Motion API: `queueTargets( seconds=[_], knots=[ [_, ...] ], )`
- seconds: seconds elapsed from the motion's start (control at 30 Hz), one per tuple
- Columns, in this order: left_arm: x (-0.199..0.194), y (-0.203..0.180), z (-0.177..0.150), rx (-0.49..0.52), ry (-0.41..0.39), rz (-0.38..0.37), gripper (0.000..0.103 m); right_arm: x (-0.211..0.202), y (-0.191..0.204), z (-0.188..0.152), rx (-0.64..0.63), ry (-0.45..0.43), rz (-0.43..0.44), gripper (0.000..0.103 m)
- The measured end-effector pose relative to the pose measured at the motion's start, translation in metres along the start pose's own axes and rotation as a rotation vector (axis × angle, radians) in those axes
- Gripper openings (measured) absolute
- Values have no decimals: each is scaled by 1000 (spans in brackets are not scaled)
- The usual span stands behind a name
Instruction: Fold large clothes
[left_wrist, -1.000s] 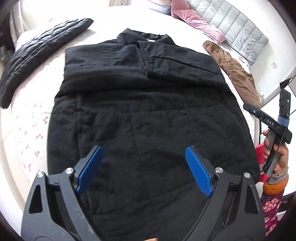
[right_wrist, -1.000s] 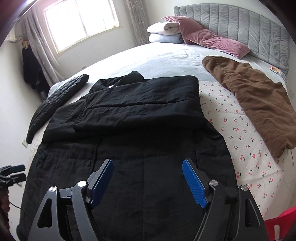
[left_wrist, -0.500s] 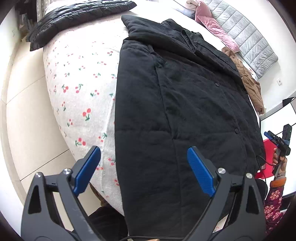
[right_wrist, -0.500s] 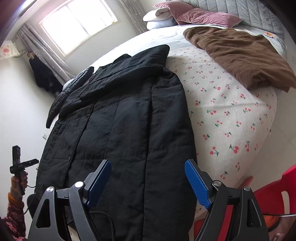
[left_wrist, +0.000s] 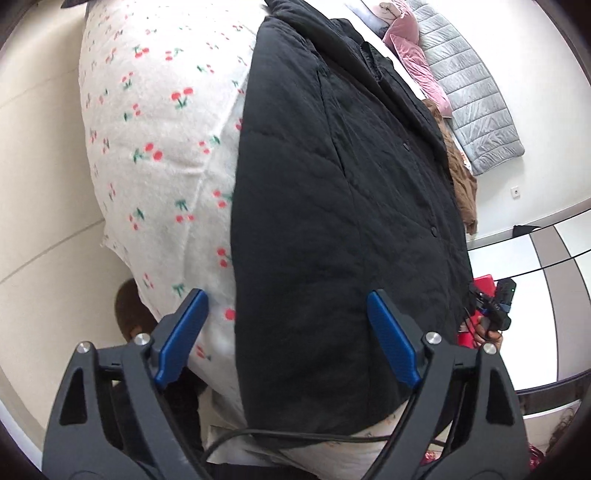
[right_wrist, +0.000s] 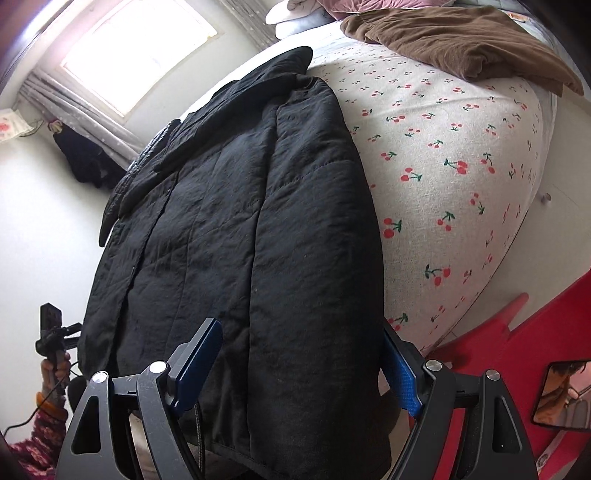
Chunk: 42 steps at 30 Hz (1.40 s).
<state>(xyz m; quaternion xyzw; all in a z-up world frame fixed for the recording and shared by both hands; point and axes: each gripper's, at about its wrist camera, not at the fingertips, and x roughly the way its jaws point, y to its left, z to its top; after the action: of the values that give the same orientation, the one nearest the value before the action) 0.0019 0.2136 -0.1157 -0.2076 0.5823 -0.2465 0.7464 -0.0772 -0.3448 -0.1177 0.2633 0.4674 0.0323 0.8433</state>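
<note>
So the black padded coat is laid out flat on the bed, hem hanging over the foot edge of the cherry-print sheet. Left gripper has its fingers wide apart at the coat's left hem corner. Right gripper is spread open too, straddling the right hem corner. A brown garment lies near the pillows.

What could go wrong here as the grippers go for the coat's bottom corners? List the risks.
1. The left gripper straddles the black coat's edge and the cherry-print sheet, so it may pinch sheet too.
2. A black cable runs under the hem and could get caught.
3. The hem overhangs the bed; the coat might slide off.
</note>
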Motion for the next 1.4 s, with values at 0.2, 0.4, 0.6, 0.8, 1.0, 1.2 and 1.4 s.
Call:
queueTargets(
  seconds=[0.2, 0.4, 0.6, 0.8, 1.0, 1.2, 1.4],
  knots=[
    [-6, -29, -19, 90, -8, -8, 64, -3, 4, -15, -7, 4, -15, 61],
    [-7, -39, -15, 78, -29, -2, 20, -25, 24, -18, -57, -56, 2, 15],
    [-42, -66, -13, 83, -170, -36, 9, -62, 55, -12, -78, -190, 42, 9],
    [-93, -96, -14, 155, -291, -108, 8, -107, 88, -6, -110, -301, 94, 8],
    [-138, -117, -31, 213, -359, -155, 8, -159, 116, -10, -173, -398, 100, 8],
    [-160, -108, -22, 187, -418, -164, 9, -178, 122, 9, -163, -462, 102, 8],
    [-158, -109, 49, 142, -462, -188, 9, -160, 120, 75, -94, -536, 108, 8]
  ],
)
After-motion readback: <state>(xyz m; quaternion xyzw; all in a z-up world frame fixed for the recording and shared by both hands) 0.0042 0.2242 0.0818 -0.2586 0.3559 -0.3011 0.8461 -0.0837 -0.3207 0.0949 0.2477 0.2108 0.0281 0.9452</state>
